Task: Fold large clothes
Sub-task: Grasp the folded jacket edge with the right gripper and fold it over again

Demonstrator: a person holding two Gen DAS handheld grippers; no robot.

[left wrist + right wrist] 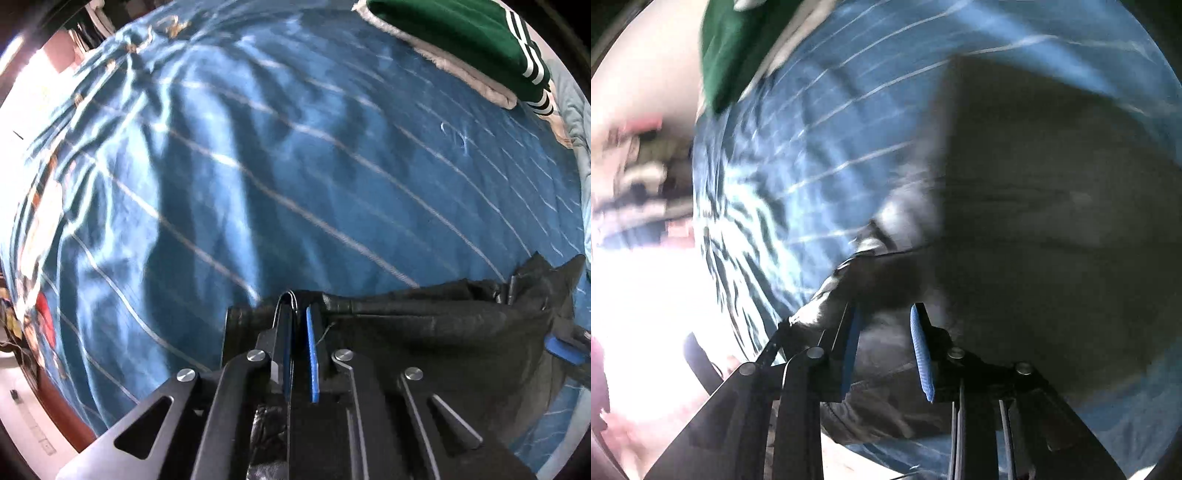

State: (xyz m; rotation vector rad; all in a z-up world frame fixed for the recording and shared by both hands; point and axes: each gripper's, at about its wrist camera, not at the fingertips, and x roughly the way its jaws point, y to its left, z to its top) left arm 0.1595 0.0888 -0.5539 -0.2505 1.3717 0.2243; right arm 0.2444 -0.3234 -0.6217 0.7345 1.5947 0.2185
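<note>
A dark black garment [436,332] lies on the blue striped bedspread [258,166]. My left gripper [299,314] is nearly closed on the garment's upper edge, with a thin wire hook between the blue pads. The other gripper's blue pad [561,349] shows at the garment's right side. In the blurred right wrist view, the same dark garment [1052,221] fills the right half. My right gripper [884,314] has its blue pads apart with dark cloth lying between them; I cannot tell whether it grips the cloth.
A folded green garment with white stripes [461,40] sits on a pale fleece layer at the bed's far right; it also shows in the right wrist view [727,48]. The bed's left edge [40,280] drops to a bright floor.
</note>
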